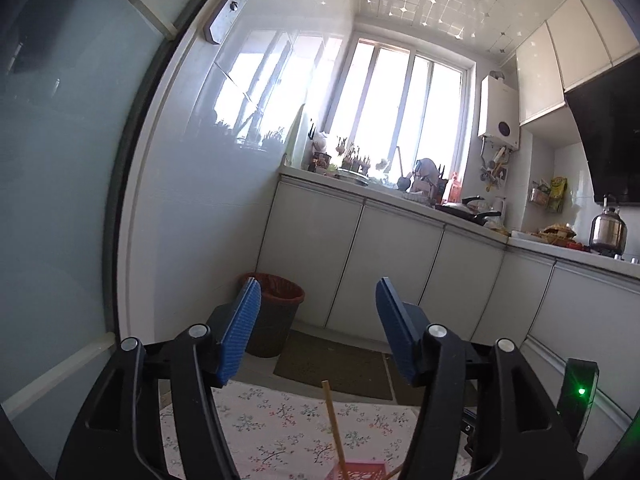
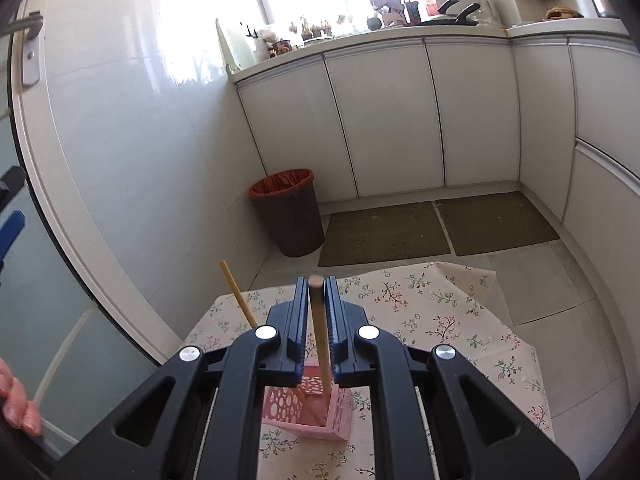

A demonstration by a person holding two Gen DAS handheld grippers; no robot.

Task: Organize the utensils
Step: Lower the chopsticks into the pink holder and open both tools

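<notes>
My right gripper [image 2: 317, 286] is shut on a wooden utensil handle [image 2: 320, 332] that stands upright with its lower end inside a pink perforated holder [image 2: 304, 408] on a floral tablecloth [image 2: 440, 320]. A second wooden stick [image 2: 238, 294] leans out of the holder to the left. My left gripper [image 1: 318, 292] is open and empty, held above the table; below it the same leaning stick [image 1: 332, 420] and the holder's pink rim [image 1: 360, 470] show at the bottom edge.
A dark waste bin with a red liner [image 2: 288, 212] stands on the floor by the wall. Two floor mats [image 2: 384, 232] lie before white cabinets [image 2: 384, 120]. A door with a handle [image 2: 28, 52] is at left. A cluttered counter [image 1: 440, 200] lies beyond.
</notes>
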